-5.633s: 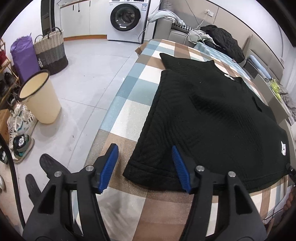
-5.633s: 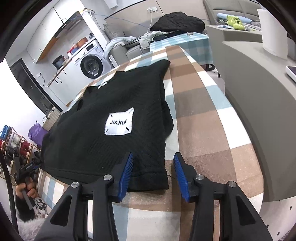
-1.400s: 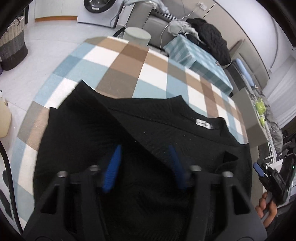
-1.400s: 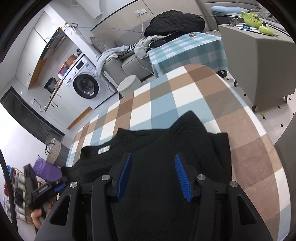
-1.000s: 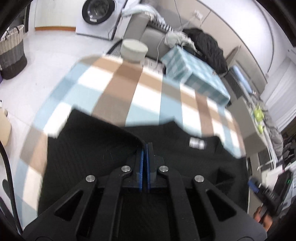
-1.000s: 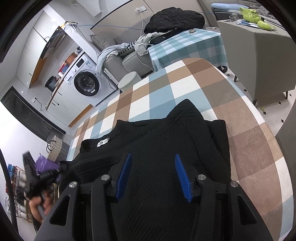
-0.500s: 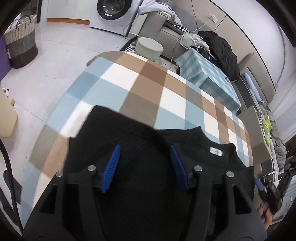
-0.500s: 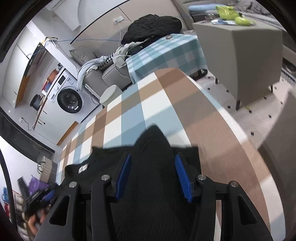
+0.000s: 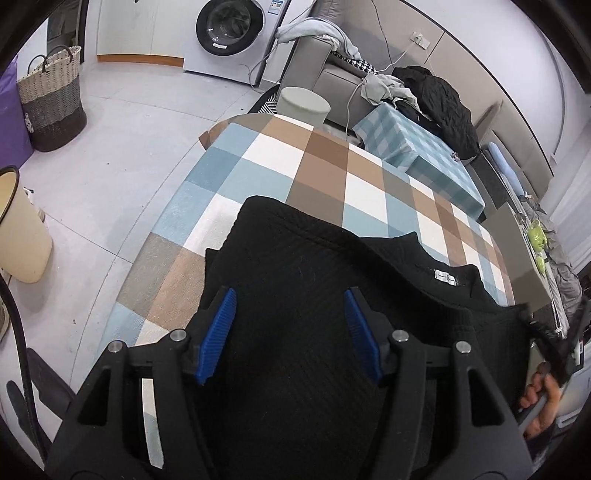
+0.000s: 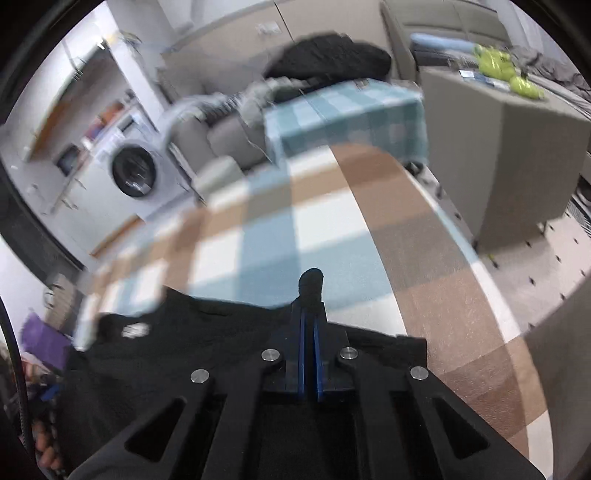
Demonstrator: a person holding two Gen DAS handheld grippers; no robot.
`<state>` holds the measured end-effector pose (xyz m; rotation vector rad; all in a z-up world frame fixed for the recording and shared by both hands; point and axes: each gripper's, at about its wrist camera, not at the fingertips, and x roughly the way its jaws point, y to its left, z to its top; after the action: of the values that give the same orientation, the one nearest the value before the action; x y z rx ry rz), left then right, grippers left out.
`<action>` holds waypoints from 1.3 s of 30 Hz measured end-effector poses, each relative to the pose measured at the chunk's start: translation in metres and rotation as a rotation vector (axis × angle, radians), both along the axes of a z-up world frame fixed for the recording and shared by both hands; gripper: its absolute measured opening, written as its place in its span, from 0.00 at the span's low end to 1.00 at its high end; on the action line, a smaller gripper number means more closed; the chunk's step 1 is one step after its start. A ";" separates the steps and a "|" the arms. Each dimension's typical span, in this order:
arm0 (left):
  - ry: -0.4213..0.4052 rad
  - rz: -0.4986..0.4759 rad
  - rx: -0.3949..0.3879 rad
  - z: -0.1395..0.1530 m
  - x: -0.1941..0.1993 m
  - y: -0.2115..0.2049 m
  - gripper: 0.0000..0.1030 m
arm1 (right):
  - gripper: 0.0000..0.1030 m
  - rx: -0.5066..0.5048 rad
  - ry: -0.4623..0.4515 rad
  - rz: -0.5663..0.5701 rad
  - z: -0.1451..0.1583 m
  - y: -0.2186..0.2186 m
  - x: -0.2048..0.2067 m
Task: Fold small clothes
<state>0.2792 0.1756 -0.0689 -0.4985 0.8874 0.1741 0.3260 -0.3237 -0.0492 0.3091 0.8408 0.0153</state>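
Observation:
A black knit sweater (image 9: 314,258) lies folded on the table with the brown, blue and white checked cloth (image 9: 321,147); its white neck label (image 9: 446,277) faces up. My left gripper (image 9: 290,295) hovers over the sweater's left part. Its jaws are opening, and the fabric lies below and between the blue pads (image 9: 218,332) without being pressed. In the blurred right wrist view my right gripper (image 10: 310,306) is shut on the sweater (image 10: 207,332) at its far edge. A pinch of black cloth (image 10: 312,280) sticks out past the tips.
Beyond the table stand a round stool (image 9: 303,105), a washing machine (image 9: 229,33), a sofa with clothes and a smaller table with a teal checked cloth (image 9: 417,155). A woven basket (image 9: 51,99) and a cream bin (image 9: 18,229) stand on the floor at left. A grey cabinet (image 10: 498,147) is at right.
The left gripper went from shut to open and drew back across the sweater. The right gripper moved to the sweater's far edge and shut on it.

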 end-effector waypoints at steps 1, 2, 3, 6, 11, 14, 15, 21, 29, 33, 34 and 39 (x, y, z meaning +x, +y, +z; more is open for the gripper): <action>-0.001 0.000 0.006 0.000 -0.001 0.000 0.56 | 0.03 0.003 -0.057 -0.005 0.014 -0.003 -0.008; -0.002 0.003 0.011 0.001 -0.002 0.000 0.56 | 0.03 0.000 -0.086 -0.015 0.022 -0.005 -0.012; -0.001 0.006 0.016 0.001 -0.003 0.001 0.56 | 0.03 0.001 -0.115 -0.039 0.029 -0.010 -0.015; 0.007 0.014 0.025 0.000 -0.007 0.002 0.56 | 0.03 0.041 -0.114 -0.105 0.033 -0.025 -0.010; 0.035 0.022 0.050 -0.005 -0.020 0.004 0.56 | 0.15 0.083 0.046 -0.145 0.007 -0.032 0.006; 0.060 0.019 0.080 -0.010 -0.031 0.002 0.56 | 0.41 0.130 0.069 -0.128 0.002 -0.034 -0.006; 0.070 0.017 0.092 -0.012 -0.035 0.001 0.56 | 0.41 0.133 0.077 -0.125 0.000 -0.034 -0.012; 0.118 -0.016 0.108 -0.026 -0.068 -0.008 0.56 | 0.47 0.165 0.109 -0.043 0.003 -0.033 -0.054; 0.104 -0.068 0.161 -0.033 -0.132 -0.034 0.48 | 0.52 0.095 0.162 0.023 -0.002 -0.036 -0.140; 0.061 -0.119 0.184 -0.029 -0.147 -0.052 0.14 | 0.52 0.064 0.177 0.039 -0.014 -0.039 -0.159; 0.055 -0.115 0.209 -0.027 -0.148 -0.056 0.10 | 0.48 0.049 0.175 0.031 -0.017 -0.040 -0.161; 0.032 -0.094 0.197 -0.019 -0.173 -0.055 0.09 | 0.05 0.053 0.098 0.068 -0.013 -0.039 -0.166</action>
<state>0.1058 0.1203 -0.0876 -0.2711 0.9124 0.1817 0.1597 -0.3624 -0.0619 0.3335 0.9493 0.0863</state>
